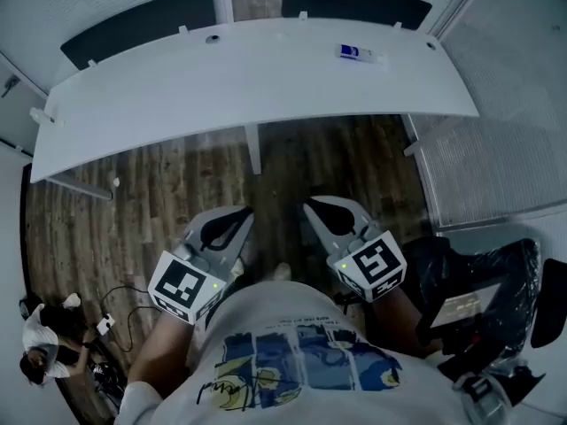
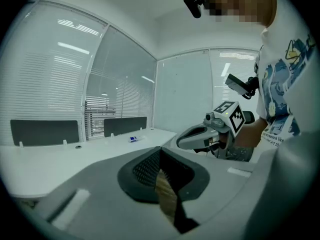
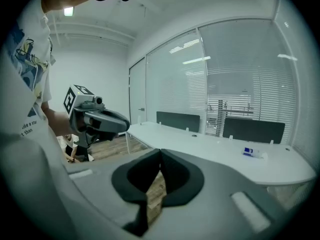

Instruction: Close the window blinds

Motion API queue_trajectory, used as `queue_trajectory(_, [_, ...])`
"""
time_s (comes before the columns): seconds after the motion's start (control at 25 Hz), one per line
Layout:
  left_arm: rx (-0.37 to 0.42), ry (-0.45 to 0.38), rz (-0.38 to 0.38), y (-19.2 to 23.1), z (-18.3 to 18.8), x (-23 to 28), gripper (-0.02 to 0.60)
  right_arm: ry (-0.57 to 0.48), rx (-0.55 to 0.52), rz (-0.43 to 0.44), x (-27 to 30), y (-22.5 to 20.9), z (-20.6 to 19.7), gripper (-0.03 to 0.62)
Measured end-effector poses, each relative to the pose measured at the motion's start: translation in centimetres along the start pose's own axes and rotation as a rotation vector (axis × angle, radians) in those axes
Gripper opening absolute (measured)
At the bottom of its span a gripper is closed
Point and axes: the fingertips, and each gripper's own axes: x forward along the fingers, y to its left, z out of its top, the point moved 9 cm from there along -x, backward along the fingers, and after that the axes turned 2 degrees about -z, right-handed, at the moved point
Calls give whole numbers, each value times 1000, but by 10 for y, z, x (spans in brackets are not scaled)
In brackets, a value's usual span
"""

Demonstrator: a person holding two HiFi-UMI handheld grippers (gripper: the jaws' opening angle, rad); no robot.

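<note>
The window blinds (image 2: 47,79) hang behind the long white desk (image 1: 266,78), with slats also in the right gripper view (image 3: 245,86). A narrow strip (image 3: 220,115) between two blinds shows the outside. My left gripper (image 1: 237,216) and right gripper (image 1: 314,207) are held close to the person's body, over the wooden floor, well short of the desk and the blinds. Both are shut with nothing between the pads. The left gripper's own view shows its jaws (image 2: 160,153) pressed together, as does the right's (image 3: 160,154).
A small blue and white item (image 1: 359,54) lies on the desk's far right. Dark screens (image 1: 142,23) stand behind the desk. A black chair (image 1: 478,299) is at my right. A person (image 1: 40,335) crouches on the floor at the lower left beside cables.
</note>
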Motion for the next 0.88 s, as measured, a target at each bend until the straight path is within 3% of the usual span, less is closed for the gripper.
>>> queue_trajectory(0.44, [-7,9,58,-4,-5,5,6,27,-21,28,-6,-4,-21,5])
queue_trajectory(0.64, [-6,30,47,-10,-2,33,6,16,2,22,-12,-31,-26,8])
queue_trajectory(0.88, [-6,20,12,23,-1,57,6,33,6,1,10,-50,-21,15])
